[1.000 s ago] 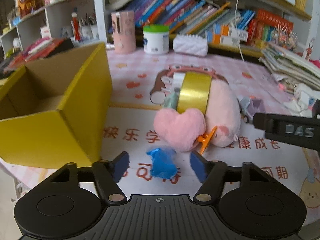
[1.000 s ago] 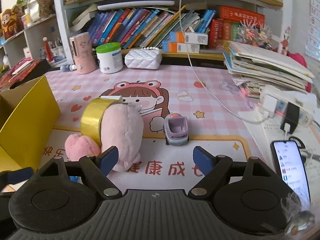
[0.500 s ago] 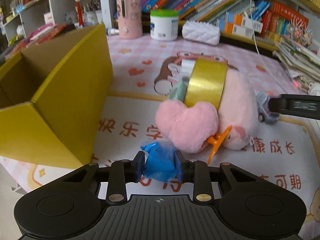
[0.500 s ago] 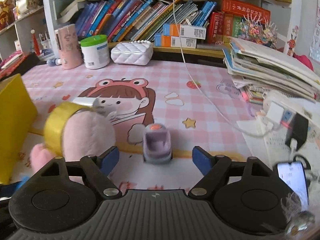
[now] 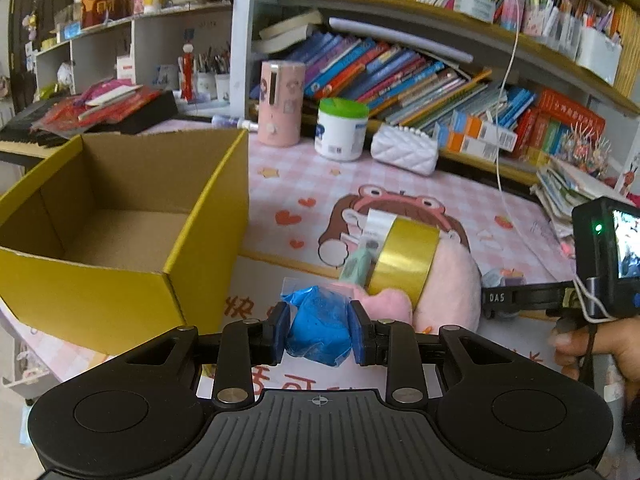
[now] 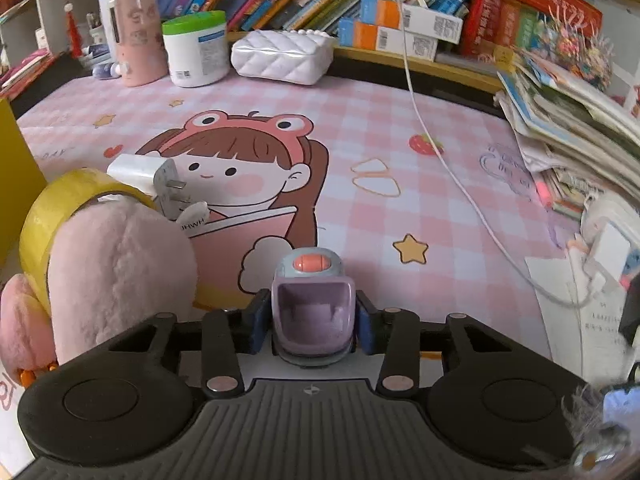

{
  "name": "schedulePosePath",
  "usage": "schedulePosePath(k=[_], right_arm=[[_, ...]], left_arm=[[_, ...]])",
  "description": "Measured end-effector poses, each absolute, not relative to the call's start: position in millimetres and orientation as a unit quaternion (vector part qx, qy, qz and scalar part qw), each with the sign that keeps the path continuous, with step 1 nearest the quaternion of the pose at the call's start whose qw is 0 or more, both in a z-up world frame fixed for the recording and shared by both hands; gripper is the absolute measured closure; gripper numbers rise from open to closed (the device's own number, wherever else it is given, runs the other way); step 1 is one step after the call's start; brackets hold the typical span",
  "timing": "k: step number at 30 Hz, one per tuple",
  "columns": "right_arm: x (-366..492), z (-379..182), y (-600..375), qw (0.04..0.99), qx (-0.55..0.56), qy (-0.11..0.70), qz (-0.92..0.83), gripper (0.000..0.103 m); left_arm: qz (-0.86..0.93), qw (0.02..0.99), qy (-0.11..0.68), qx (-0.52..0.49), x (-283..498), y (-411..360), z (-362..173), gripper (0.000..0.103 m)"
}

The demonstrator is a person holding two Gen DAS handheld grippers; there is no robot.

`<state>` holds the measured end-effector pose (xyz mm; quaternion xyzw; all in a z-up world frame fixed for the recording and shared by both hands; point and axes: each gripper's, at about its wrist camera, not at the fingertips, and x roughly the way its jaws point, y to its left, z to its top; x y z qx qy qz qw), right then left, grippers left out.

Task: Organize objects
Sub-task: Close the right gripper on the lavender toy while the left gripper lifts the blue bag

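My left gripper (image 5: 318, 330) is shut on a blue crumpled bag (image 5: 320, 326) and holds it above the mat, just right of the open yellow cardboard box (image 5: 120, 236). My right gripper (image 6: 312, 320) is shut on a small purple toy car (image 6: 312, 312) on the pink mat. A pink plush toy (image 6: 120, 264) lies left of the car, with a gold tape roll (image 5: 404, 262) leaning on it; the plush also shows in the left wrist view (image 5: 448, 284). A white charger plug (image 6: 148, 176) lies behind the tape. The right gripper shows at the right edge of the left wrist view (image 5: 500, 300).
A pink cup (image 5: 280, 104), a white jar with a green lid (image 5: 340, 128) and a white quilted purse (image 5: 404, 154) stand at the back below shelves of books. A white cable (image 6: 448, 168) crosses the mat. A stack of papers (image 6: 568, 120) lies at the right.
My left gripper closed on the blue bag and lifted it. My right gripper moved forward to the purple car and closed on it.
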<state>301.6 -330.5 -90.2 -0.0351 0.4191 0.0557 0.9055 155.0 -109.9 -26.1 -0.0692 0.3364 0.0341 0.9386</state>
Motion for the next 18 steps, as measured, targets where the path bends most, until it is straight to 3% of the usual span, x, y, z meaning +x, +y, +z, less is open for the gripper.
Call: schedulePosePath(k=[18], right_arm=[[225.2, 3.2, -337.4, 0.948, 0.04, 0.317, -0.008, 0.064]], left_arm=[[-0.034, 0.958, 0.27, -0.091, 138.1, -92.2, -0.4, 0.074]])
